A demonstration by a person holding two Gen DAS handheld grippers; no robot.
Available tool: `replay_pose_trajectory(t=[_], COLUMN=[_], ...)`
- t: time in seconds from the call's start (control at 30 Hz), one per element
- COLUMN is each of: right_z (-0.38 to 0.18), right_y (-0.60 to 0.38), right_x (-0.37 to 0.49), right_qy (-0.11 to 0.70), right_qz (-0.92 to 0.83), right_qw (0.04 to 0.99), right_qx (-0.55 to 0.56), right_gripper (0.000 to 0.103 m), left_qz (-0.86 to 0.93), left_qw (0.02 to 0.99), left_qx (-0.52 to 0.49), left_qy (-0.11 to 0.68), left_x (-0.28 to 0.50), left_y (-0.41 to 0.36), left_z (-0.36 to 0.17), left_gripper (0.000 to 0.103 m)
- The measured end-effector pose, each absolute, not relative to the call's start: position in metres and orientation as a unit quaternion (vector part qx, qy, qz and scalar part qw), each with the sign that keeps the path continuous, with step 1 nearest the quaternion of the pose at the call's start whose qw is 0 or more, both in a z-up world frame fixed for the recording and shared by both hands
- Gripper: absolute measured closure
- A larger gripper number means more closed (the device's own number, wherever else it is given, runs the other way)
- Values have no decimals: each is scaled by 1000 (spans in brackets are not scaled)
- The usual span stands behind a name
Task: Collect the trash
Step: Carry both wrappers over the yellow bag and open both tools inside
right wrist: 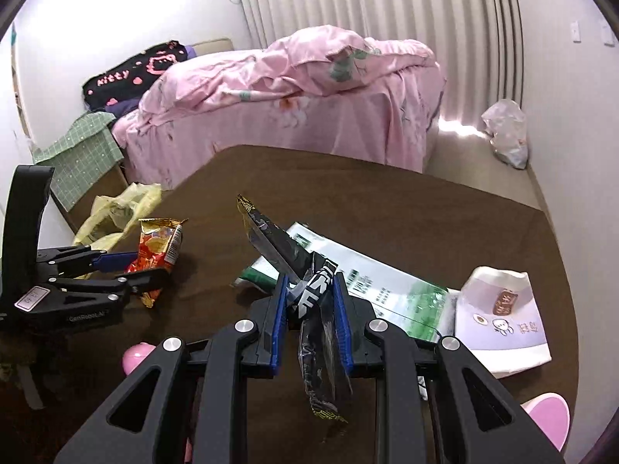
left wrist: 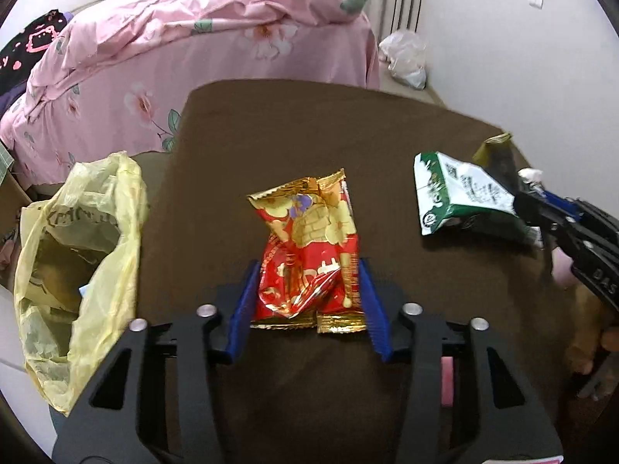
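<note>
A red and gold snack wrapper [left wrist: 309, 255] sits between the blue pads of my left gripper [left wrist: 309, 270], which is shut on it over the brown table [left wrist: 309, 123]. It also shows in the right wrist view [right wrist: 158, 247]. My right gripper [right wrist: 309, 282] is shut on a black wrapper [right wrist: 278, 247], lifted above the table. A green and white packet [right wrist: 371, 282] lies flat under it; it shows in the left wrist view [left wrist: 460, 197] too. A yellow plastic bag [left wrist: 73, 255] stands open at the table's left edge.
A white and lilac pouch [right wrist: 499, 317] lies at the table's right. A bed with a pink quilt [right wrist: 294, 89] stands behind the table. A white plastic bag [right wrist: 506, 131] sits on the floor by the wall. A pink object [right wrist: 135, 359] sits near the front edge.
</note>
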State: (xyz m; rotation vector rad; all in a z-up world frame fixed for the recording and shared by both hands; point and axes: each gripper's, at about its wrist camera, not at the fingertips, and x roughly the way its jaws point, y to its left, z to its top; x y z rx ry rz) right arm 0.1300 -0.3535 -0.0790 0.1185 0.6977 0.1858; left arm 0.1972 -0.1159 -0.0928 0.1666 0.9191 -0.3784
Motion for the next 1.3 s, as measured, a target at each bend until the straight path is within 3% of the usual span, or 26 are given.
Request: replay_pose_trajectory(t=[0.27, 0.57, 0.87, 1.3], right_z=[-49, 3, -30, -74], right_y=[-320, -196, -89, -68], right_x=[131, 175, 228, 247], right_qy=[294, 290, 345, 393], right_qz=[146, 268, 326, 315], right_qw=[941, 919, 880, 864], right_qx=[77, 18, 13, -12], right_gripper=[81, 81, 81, 79], left_qz=[-177, -75, -47, -62], left_qw=[895, 919, 911, 893], left_qx=[22, -51, -99, -128], left_qy=[408, 384, 398, 426], left_x=[184, 180, 179, 192], left_y=[-61, 57, 121, 139], left_z=[-54, -31, -54, -87], left_gripper=[63, 63, 63, 62])
